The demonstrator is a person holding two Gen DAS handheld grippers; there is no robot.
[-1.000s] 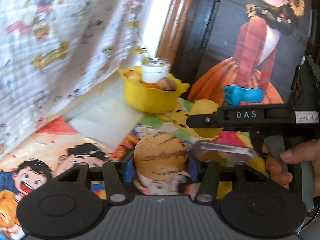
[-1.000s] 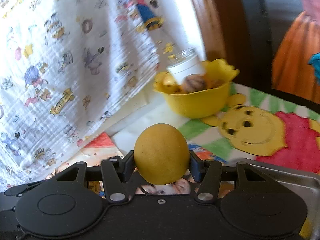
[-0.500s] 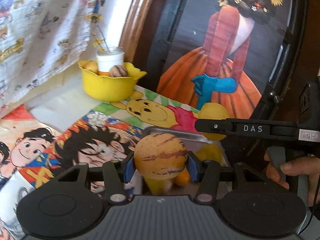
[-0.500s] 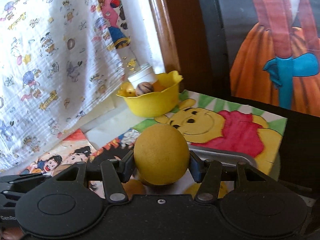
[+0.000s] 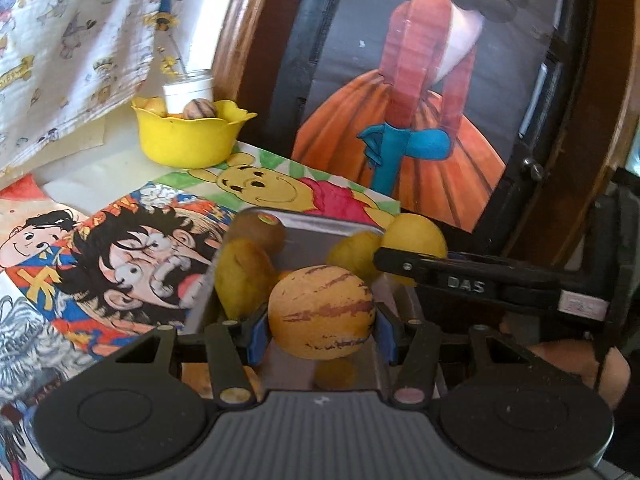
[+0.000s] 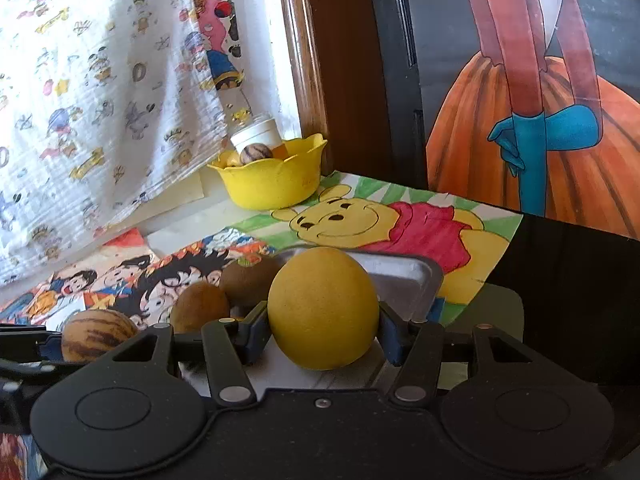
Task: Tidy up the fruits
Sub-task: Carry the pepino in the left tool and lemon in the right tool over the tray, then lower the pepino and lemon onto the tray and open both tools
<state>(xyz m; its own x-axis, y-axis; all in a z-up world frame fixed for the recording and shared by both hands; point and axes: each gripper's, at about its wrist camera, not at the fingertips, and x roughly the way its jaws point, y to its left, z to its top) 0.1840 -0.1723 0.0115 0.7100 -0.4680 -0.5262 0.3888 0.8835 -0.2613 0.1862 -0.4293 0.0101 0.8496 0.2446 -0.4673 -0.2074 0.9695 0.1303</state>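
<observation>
My left gripper point(image 5: 322, 326) is shut on a yellow pepino melon with purple stripes point(image 5: 322, 312), held just above the near end of a metal tray point(image 5: 320, 226). The tray holds a kiwi point(image 5: 256, 232), a yellow fruit point(image 5: 242, 278) and a lemon point(image 5: 354, 254). My right gripper point(image 6: 322, 330) is shut on a round yellow fruit point(image 6: 322, 308) over the same tray point(image 6: 400, 276), to the right of the left one. In the right wrist view, two kiwis point(image 6: 248, 280) lie in the tray and the striped melon point(image 6: 96, 334) shows at the left.
A yellow bowl point(image 5: 188, 140) with a white jar and small fruits stands at the back left by a cartoon-print curtain. Cartoon drawings cover the table point(image 6: 420, 228). A painted panel point(image 5: 420, 120) stands behind. A hand point(image 5: 576, 360) grips the right tool.
Both grippers have carried their fruits right and slightly down, away from the yellow bowl. The tray with its fruit now lies directly beneath them. Neither grip has changed.
</observation>
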